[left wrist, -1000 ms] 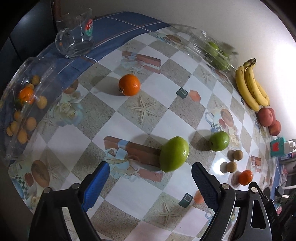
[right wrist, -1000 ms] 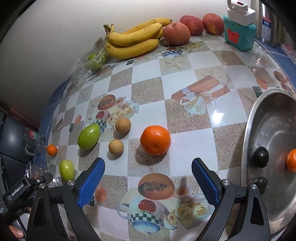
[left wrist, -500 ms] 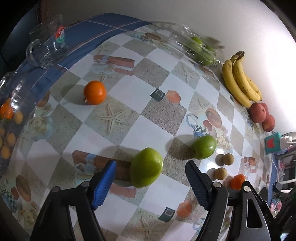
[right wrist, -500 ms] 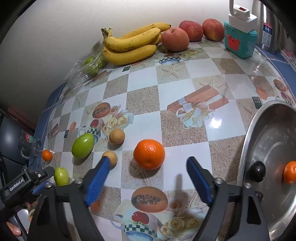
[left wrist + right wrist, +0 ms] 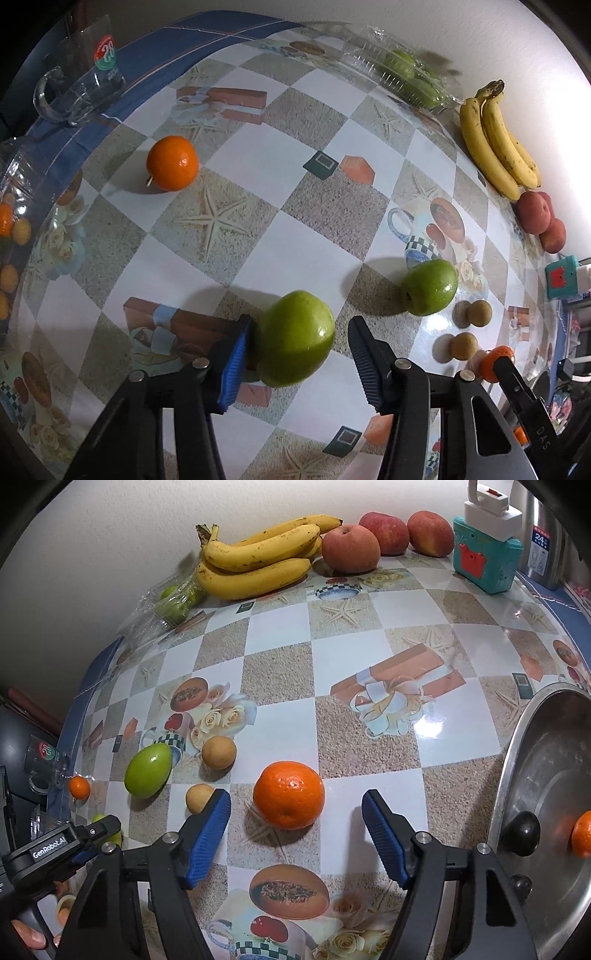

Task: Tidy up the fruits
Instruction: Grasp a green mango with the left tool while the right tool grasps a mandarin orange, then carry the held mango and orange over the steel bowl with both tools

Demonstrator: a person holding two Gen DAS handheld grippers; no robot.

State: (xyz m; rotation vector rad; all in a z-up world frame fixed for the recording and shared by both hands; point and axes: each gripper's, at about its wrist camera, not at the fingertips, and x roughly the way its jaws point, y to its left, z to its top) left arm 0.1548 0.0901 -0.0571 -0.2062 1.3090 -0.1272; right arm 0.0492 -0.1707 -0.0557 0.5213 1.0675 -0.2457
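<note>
Spread wide on either side of a large green fruit on a checked tablecloth: left gripper, its blue left pad touching the fruit's side, right pad just clear of it, nothing clamped. Just beyond, a second green fruit, two small brown fruits and, well apart near a glass mug, an orange. Across the table, equally wide apart and holding nothing: right gripper, bracketing another orange without touching it. Against the wall, bananas, three red apples and a clear plastic box of green fruit. At right edge, a steel lid with a black knob.
</note>
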